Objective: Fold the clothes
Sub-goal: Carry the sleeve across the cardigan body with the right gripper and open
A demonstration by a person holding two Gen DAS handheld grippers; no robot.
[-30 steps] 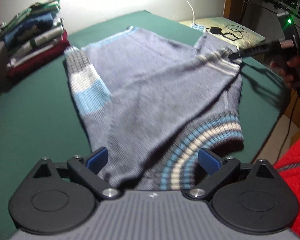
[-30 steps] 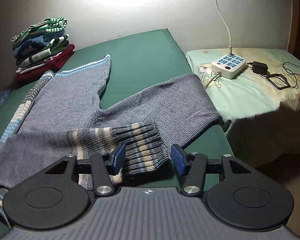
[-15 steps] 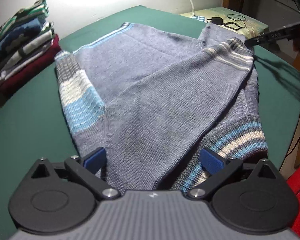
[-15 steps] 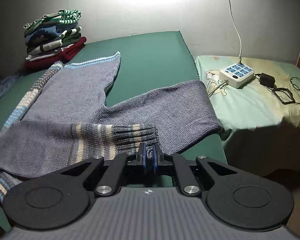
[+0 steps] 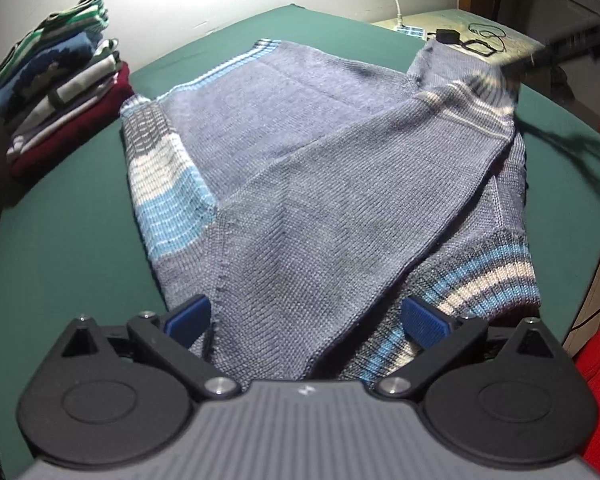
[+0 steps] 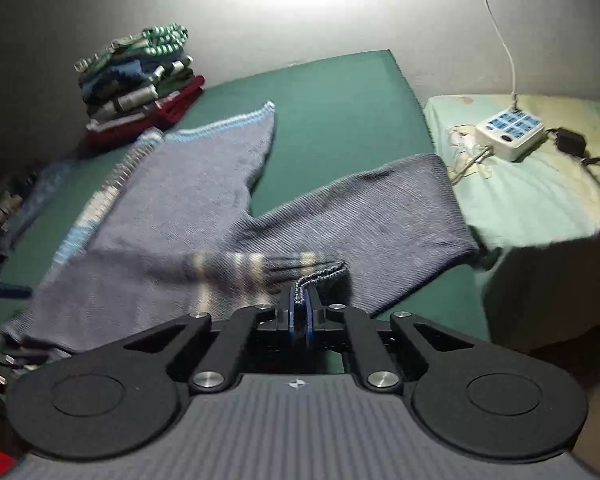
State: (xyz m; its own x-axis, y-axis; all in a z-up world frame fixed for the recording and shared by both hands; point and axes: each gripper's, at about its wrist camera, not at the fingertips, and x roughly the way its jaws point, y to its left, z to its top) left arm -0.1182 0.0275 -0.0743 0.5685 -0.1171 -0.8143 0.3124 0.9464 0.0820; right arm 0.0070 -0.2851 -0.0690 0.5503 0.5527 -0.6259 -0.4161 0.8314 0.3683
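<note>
Grey-blue knit sweater [image 5: 300, 168] lies spread on the green mattress [image 5: 60, 220], body flat, one sleeve folded diagonally across it. Right claw [image 6: 299, 308] is clenched on the striped cuff [image 6: 320, 274] of that sleeve; jaws have just been closing, w/ the ribbed cuff edge pinched between the blue pads [image 6: 290, 312]. Cuff is bunched at the pinch, rest of the sleeve trails off to the left, blurred. Other sleeve lies flat just beyond the claw, reaching right toward the mattress edge.

Left claw [image 5: 308, 320] is released, jaws wide apart, low over the near part of the sweater. Cloth runs between the pads [image 5: 188, 316] but they aren't pressing it. Striped hem [image 5: 488, 276] sits just by the right pad.

In the left wrist view the right claw shows far right, dark & blurred, at the raised cuff.

Stack of folded clothes [image 5: 56, 88] at far left by the wall, apart from the sweater. Power strip [image 6: 510, 134] w/ cable on the pale sheet, far right.
</note>
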